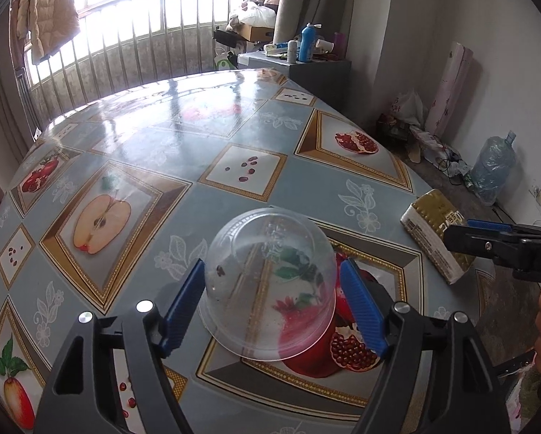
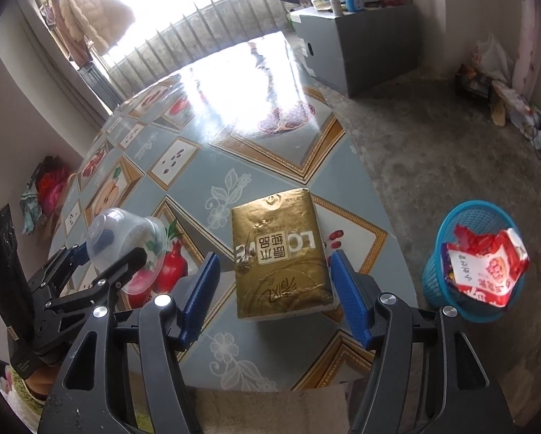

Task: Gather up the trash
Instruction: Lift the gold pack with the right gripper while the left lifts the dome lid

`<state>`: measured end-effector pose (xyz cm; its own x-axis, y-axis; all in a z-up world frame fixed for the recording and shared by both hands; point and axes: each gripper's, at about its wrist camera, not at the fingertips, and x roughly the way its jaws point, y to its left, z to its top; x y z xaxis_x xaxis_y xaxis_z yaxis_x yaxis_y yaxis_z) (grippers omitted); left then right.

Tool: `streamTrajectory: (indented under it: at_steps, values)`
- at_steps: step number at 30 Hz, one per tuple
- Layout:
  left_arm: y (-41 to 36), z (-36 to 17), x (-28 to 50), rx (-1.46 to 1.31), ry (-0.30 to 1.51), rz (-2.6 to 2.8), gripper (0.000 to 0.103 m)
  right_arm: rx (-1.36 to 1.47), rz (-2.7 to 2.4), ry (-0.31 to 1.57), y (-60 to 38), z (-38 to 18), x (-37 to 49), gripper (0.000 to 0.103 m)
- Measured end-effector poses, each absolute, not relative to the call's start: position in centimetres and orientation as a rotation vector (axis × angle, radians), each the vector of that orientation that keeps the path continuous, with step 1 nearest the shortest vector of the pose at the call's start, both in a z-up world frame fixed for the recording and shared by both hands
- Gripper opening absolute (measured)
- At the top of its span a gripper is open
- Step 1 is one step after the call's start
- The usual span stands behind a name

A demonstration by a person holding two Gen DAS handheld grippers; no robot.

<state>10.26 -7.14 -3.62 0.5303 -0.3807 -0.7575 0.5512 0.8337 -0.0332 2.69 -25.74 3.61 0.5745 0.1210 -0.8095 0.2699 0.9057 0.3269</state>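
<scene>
A clear plastic bowl (image 1: 270, 282) lies upside down on the fruit-patterned table (image 1: 162, 137). My left gripper (image 1: 274, 289) has a blue finger on each side of the bowl, pressed to its sides. The bowl also shows in the right wrist view (image 2: 125, 242), with the left gripper (image 2: 107, 253) around it. My right gripper (image 2: 274, 278) is open, its fingers astride a gold tissue pack (image 2: 281, 253) on the table's near edge without touching it. The pack also shows in the left wrist view (image 1: 436, 231).
A blue mesh waste basket (image 2: 476, 249) stands on the floor right of the table, holding a red and white wrapper (image 2: 487, 271). A grey cabinet (image 2: 357, 39) with bottles stands behind. Clutter lies along the far wall, with a water jug (image 1: 494, 166).
</scene>
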Motion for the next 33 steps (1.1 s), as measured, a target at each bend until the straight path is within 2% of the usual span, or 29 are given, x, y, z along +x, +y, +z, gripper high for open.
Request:
streamTrajectory:
  at_steps: [17,24,33]
  values:
    - [-7.84,-4.39,11.26,0.207,0.898,-0.511,0.074,0.442,-0.101,0.974,-25.8,2.69,3.03,0.061]
    - [-7.94,-4.37,11.25,0.207,0.897,-0.503,0.074,0.441,-0.099,0.967,-26.07,2.73,2.88,0.053]
    - [-7.55,-3.86,11.27,0.173,0.88,-0.506,0.073,0.47,-0.106,0.957,-26.21,2.88,2.93,0.05]
